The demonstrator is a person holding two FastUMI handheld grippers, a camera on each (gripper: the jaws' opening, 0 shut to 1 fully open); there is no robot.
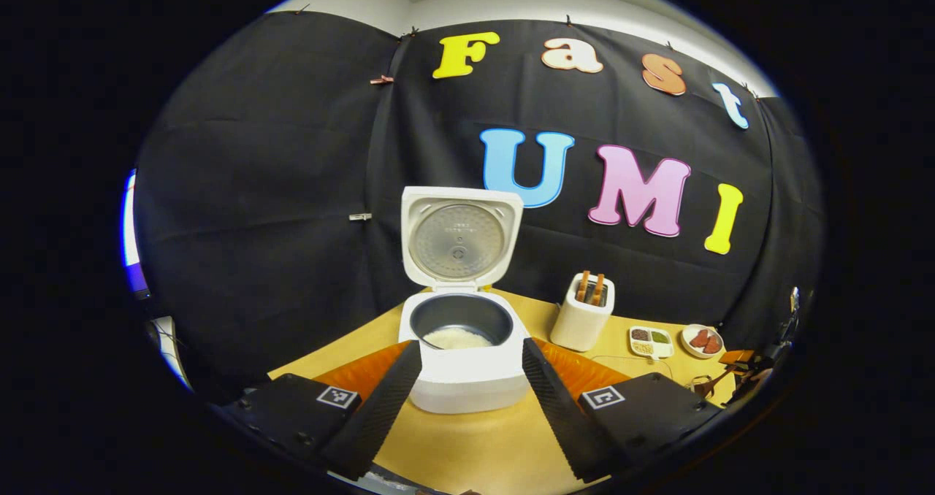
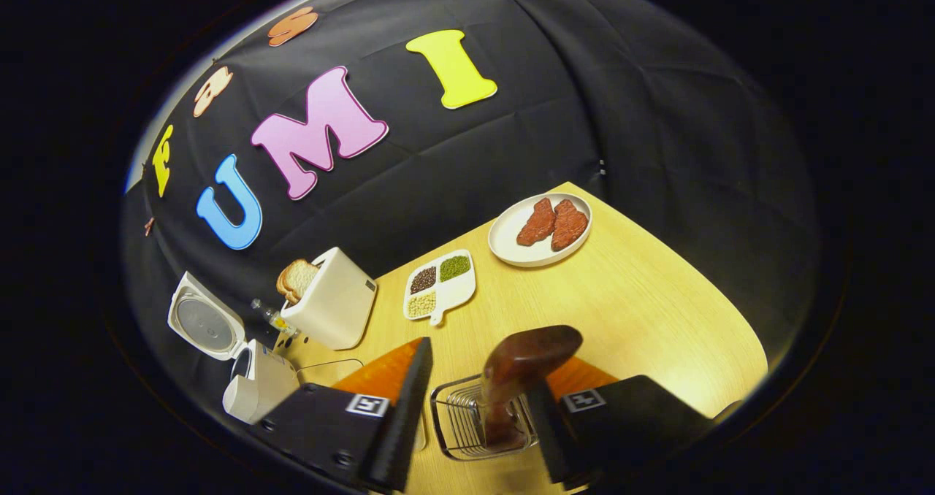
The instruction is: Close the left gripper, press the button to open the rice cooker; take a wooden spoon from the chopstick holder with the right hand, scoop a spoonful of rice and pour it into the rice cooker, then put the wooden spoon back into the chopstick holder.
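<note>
Left gripper view: the left gripper (image 1: 467, 378) is hanging wide apart, the rice cooker (image 1: 464, 349) standing lid-up between its fingers. The right gripper (image 2: 478, 407), also spread, is flanking the wooden spoon (image 2: 522, 367) standing in the chopstick holder (image 2: 467, 426).

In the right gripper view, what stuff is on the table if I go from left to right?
Rice cooker with its lid up → toaster with bread → divided dish of beans → plate with two pieces of meat.

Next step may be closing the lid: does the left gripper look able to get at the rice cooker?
Probably yes: the rice cooker sits straight ahead of the open left gripper on the table, nothing between them.
</note>
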